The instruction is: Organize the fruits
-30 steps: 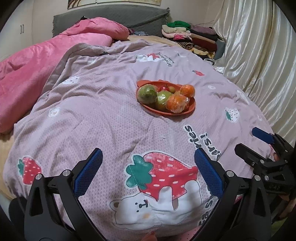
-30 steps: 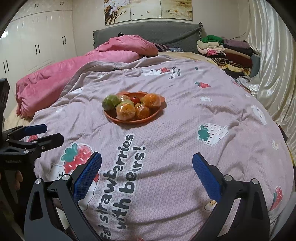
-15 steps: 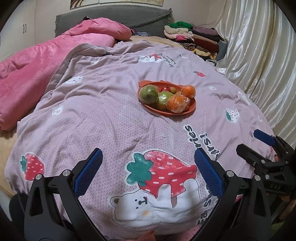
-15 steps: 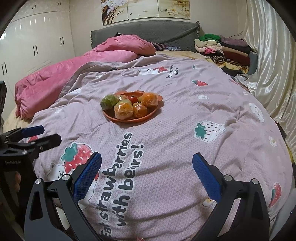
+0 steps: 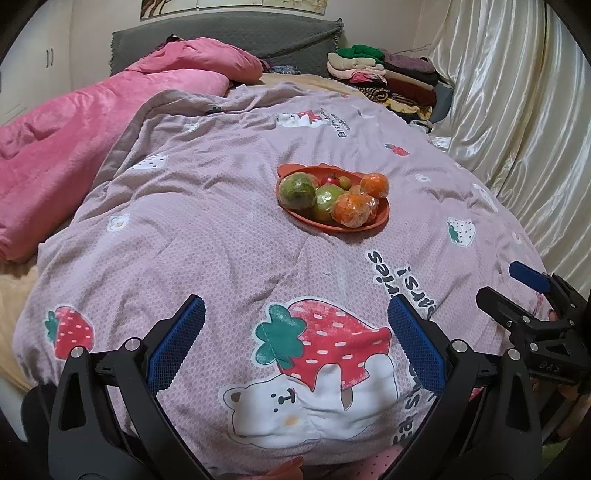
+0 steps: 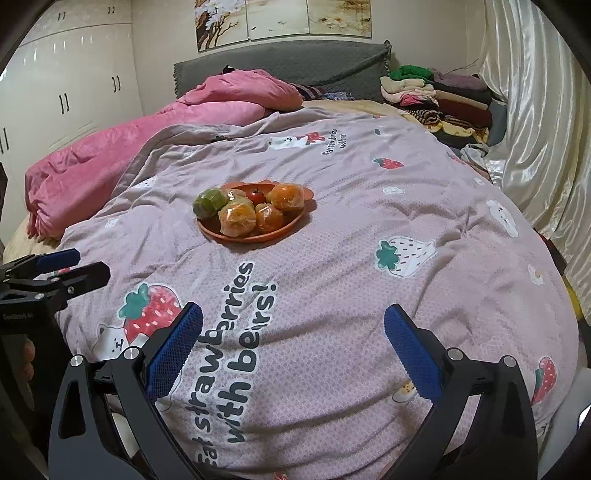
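On the quilt (image 6: 369, 258), well ahead of both grippers, the orange plate (image 6: 255, 235) holds the wrapped fruits (image 6: 237, 219). Left gripper (image 5: 295, 332) and right gripper (image 6: 293, 334) are spread wide, empty. Approach slowly, centre one fruit between the pads, and close gently.

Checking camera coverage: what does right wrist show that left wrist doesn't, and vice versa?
Right wrist only: the white wardrobe doors, the wall painting, the full "Eat strawberries with bears!" print, and the left gripper from the side.

Left wrist only: the big strawberry-and-bear print up close, and the right gripper at its right edge.

Both: the orange plate of wrapped fruit, the pink blanket, the folded clothes stack, the curtain. Both grippers open, holding nothing.
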A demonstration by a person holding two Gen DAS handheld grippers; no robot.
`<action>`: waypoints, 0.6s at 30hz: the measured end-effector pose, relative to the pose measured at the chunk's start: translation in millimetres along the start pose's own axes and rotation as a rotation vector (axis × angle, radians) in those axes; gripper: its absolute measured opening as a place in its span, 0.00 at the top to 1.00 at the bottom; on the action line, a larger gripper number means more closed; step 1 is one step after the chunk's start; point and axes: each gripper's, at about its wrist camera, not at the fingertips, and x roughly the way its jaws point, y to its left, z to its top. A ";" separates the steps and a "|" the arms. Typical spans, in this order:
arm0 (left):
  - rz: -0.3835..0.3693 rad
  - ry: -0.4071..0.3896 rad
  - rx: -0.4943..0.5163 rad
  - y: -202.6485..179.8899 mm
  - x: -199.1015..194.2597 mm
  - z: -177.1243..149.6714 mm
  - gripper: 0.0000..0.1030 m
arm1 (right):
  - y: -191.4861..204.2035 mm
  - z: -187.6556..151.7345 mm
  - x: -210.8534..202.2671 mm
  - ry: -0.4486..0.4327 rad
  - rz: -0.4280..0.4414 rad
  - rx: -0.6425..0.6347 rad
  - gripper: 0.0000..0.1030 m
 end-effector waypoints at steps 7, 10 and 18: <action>-0.003 0.004 0.006 -0.7 0.5 0.6 0.09 | -1.0 -1.4 0.2 0.015 -0.004 0.008 0.04; -0.003 0.004 0.004 -0.8 0.4 0.6 0.09 | 0.9 -0.8 -1.6 0.011 -0.008 -0.002 0.04; 0.006 0.001 0.010 -1.0 0.4 0.0 0.09 | 2.9 -1.1 -3.6 0.011 -0.005 0.001 0.04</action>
